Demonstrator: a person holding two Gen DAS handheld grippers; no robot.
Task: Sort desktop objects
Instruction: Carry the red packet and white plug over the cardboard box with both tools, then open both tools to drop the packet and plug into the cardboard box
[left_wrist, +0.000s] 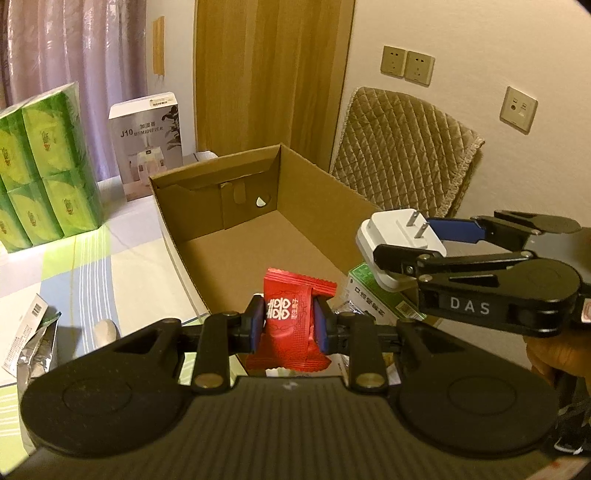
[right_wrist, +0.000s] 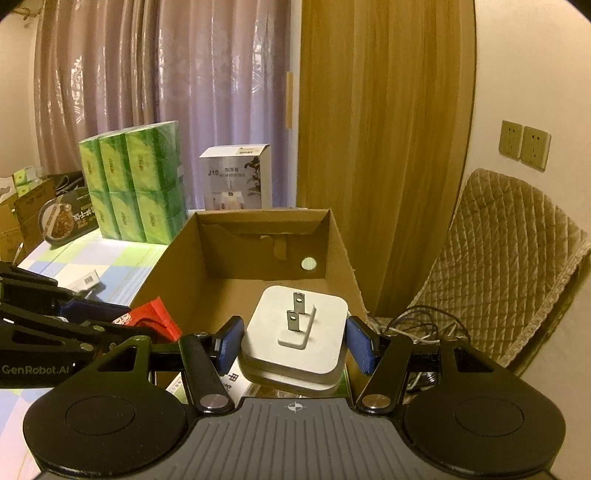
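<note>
My left gripper (left_wrist: 289, 321) is shut on a red candy packet (left_wrist: 291, 321) and holds it above the near edge of an open cardboard box (left_wrist: 258, 236). My right gripper (right_wrist: 295, 341) is shut on a white plug adapter (right_wrist: 295, 339), prongs up, held over the box's (right_wrist: 258, 280) near right corner. In the left wrist view the right gripper (left_wrist: 410, 240) with the adapter (left_wrist: 395, 236) shows at the right. In the right wrist view the left gripper (right_wrist: 122, 319) and packet (right_wrist: 155, 317) show at the left. The visible part of the box floor is bare.
Green tissue packs (left_wrist: 44, 162) and a white humidifier box (left_wrist: 147, 144) stand behind the box on the checked tablecloth (left_wrist: 110, 258). A foil pouch (left_wrist: 33, 339) lies at the left. A green-white carton (left_wrist: 380, 299) lies under the grippers. A quilted chair (right_wrist: 509, 266) and cables (right_wrist: 424, 325) are at the right.
</note>
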